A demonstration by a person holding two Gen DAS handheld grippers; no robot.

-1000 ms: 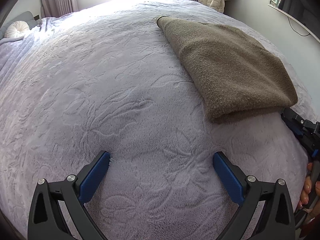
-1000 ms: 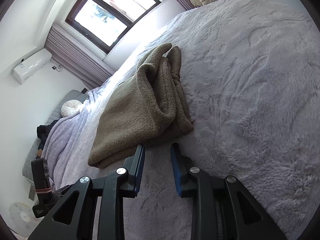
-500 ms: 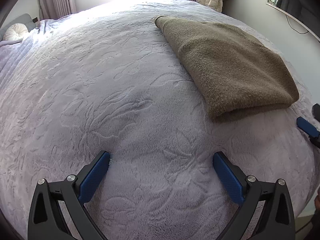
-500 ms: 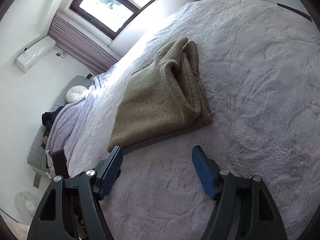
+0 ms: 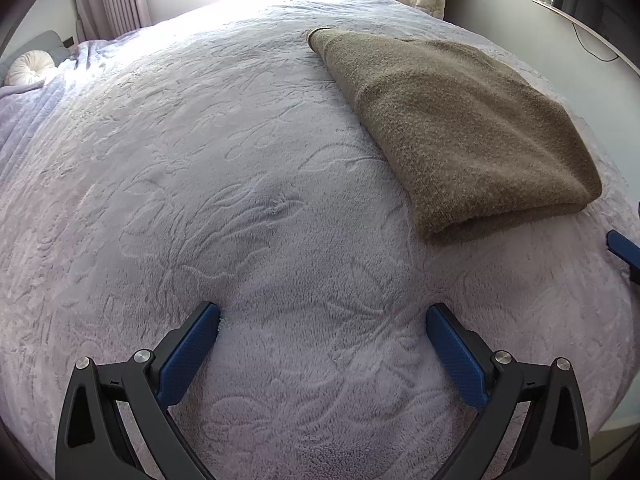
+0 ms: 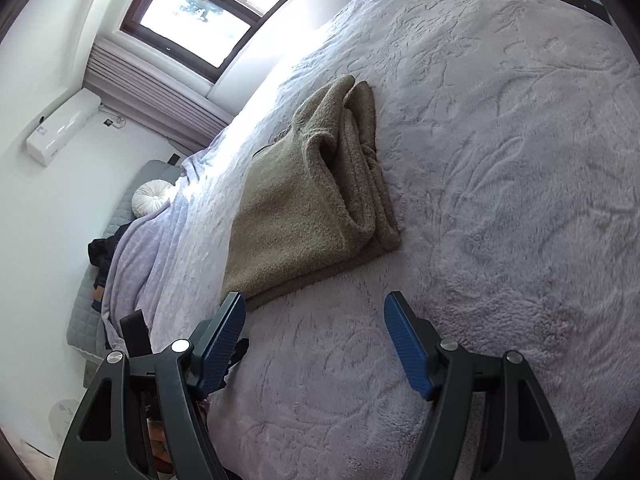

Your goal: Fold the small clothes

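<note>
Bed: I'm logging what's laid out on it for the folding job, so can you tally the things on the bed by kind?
Brown folded sweater: 1
Lilac plush blanket covering the bed: 1
Round white cushion at the far end: 1
Dark clothes heaped at the bed's far side: 1 pile, pieces too unclear to count
Total: 4
</note>
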